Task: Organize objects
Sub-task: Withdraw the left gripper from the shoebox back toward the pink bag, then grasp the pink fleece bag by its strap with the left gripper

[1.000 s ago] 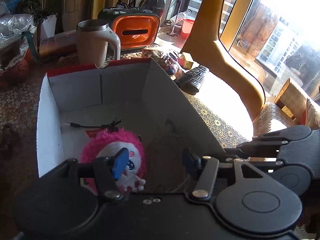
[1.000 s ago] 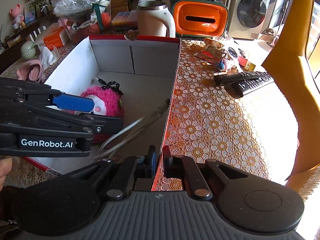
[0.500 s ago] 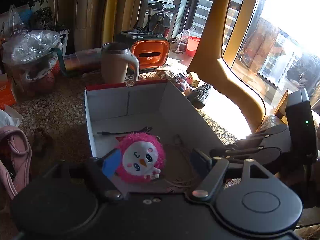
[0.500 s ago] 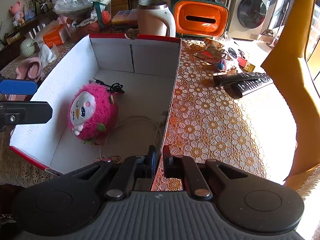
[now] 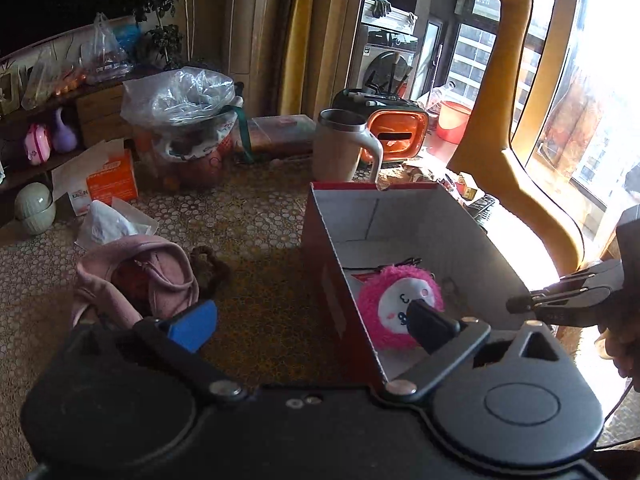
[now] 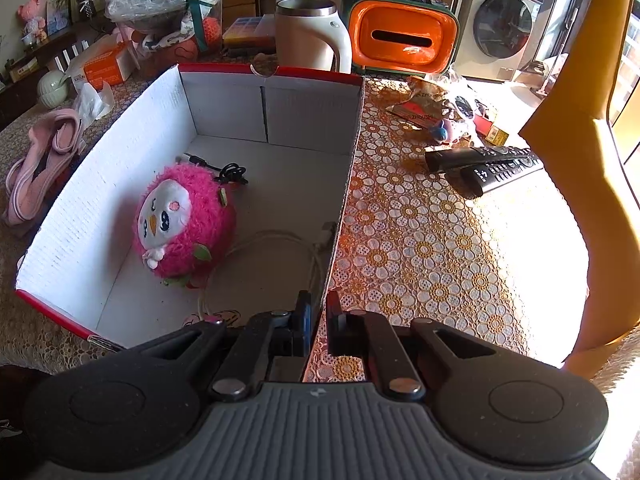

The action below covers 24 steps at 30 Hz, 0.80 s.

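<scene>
Cardboard box (image 6: 100, 208), red outside and white inside, open top, sits on the lace-patterned tablecloth (image 6: 420, 240). Inside it: a fuzzy pink round plush toy with a white face (image 6: 182, 222) lying on the box floor toward the left wall, a thin black cable (image 6: 224, 170) coiled just behind the plush, and a pale looped cable (image 6: 280, 248) on the floor beside the right wall, its plug end touching that wall.

Right gripper (image 6: 318, 320): jaws nearly closed, pinching the near end of the box's right wall, one finger inside and one outside. From the left wrist view the same gripper (image 5: 520, 303) shows at the box's near right corner.

Left gripper (image 5: 304, 322): fingers spread wide, holding nothing. Its blue-padded finger (image 5: 192, 324) hangs over the tablecloth outside the box's left wall; the other finger (image 5: 430, 326) sits in front of the plush (image 5: 384, 304) in this view. Contact with the plush can't be told.

Outside the box:
- pink fabric pouch (image 5: 136, 276) on the cloth left of the box, dark scrunchie-like lump (image 5: 208, 268) just beside it
- beige mug with steel rim and handle (image 6: 310, 34) behind the far wall
- orange-fronted box with a slot (image 6: 402, 38) right of the mug
- two black remote controls (image 6: 488, 164) on the cloth right of the box, touching each other
- snack wrappers and small bits (image 6: 444, 112) between the remotes and the orange box
- orange tissue box (image 5: 110, 180) far left.
</scene>
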Tool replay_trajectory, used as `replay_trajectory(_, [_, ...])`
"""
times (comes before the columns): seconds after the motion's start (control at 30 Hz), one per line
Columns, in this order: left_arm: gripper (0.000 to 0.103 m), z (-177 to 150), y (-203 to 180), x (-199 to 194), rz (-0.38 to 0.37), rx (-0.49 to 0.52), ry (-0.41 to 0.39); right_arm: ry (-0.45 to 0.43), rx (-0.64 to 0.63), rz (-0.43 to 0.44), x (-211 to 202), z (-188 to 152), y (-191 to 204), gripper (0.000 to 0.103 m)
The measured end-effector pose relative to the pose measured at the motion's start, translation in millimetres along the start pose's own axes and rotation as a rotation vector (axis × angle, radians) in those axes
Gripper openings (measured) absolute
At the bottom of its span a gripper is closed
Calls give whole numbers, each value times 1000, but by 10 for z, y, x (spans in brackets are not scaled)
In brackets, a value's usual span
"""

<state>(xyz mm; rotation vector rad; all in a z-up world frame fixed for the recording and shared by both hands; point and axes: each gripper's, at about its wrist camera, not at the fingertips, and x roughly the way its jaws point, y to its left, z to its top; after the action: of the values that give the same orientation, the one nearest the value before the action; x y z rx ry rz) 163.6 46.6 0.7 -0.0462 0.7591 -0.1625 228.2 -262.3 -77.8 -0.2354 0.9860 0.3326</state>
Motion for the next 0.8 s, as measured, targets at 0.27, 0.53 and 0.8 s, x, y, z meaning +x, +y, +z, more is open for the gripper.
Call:
replay_trajectory(0.27, [102,-161,519,100,117,-37,37,7,2,-8,-1,10,19,7])
replay_trajectory(0.53, [102,-269,1064,306,210,-122,68,22,2,-17,26,26,41,7])
replay_trajectory(0.8, [101,-260,1606,619,315,-284,103,30,0,-24,40,33,53,7])
